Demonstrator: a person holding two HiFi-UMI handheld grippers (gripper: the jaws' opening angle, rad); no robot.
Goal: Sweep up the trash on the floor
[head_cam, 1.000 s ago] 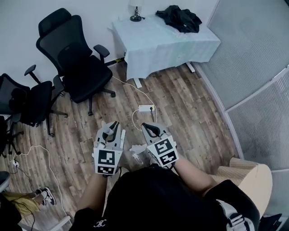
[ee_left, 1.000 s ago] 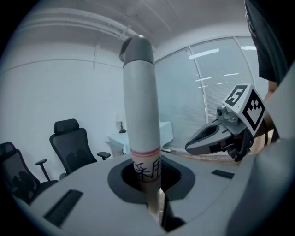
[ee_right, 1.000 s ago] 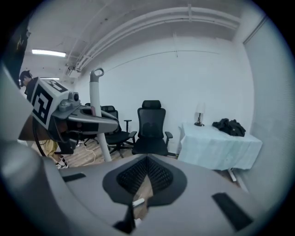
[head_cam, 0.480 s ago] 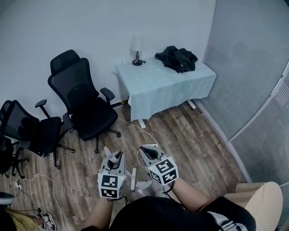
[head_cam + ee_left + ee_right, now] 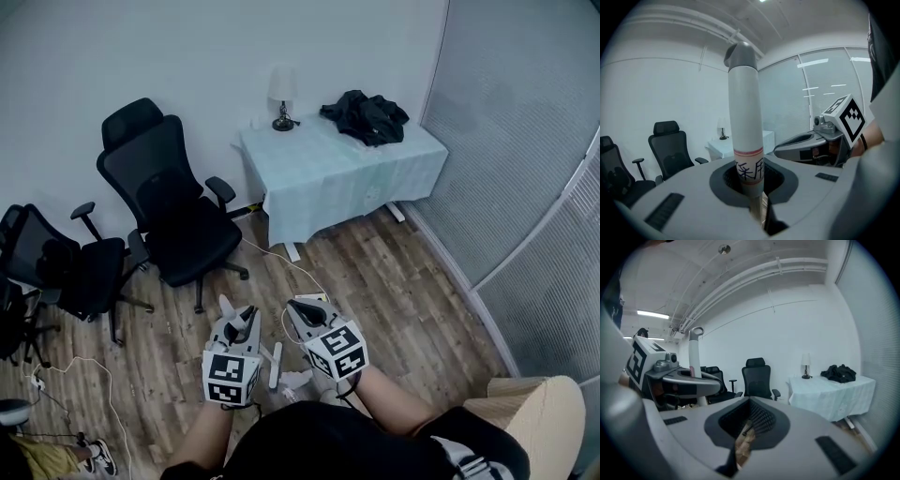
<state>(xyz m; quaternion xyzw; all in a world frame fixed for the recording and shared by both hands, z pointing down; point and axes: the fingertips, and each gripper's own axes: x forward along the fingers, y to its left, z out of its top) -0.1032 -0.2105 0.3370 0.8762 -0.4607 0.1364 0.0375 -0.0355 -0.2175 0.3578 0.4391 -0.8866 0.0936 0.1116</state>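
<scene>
Fingers of the left gripper [image 5: 752, 185] pinch a white handle [image 5: 744, 117] with a grey cap. It stands upright between them, a red-banded label just above the grip. Right gripper [image 5: 743, 434]: fingers pressed together, leaving a narrow slit through which the wood floor [image 5: 375, 272] shows. Both grippers hang side by side, near each other, above the floor.

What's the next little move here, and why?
Probably lower the white handle toward the wooden floor to start sweeping. The left gripper is shut on it and holds it upright, its lower end out of view. The right gripper is shut, with nothing between its jaws.
</scene>
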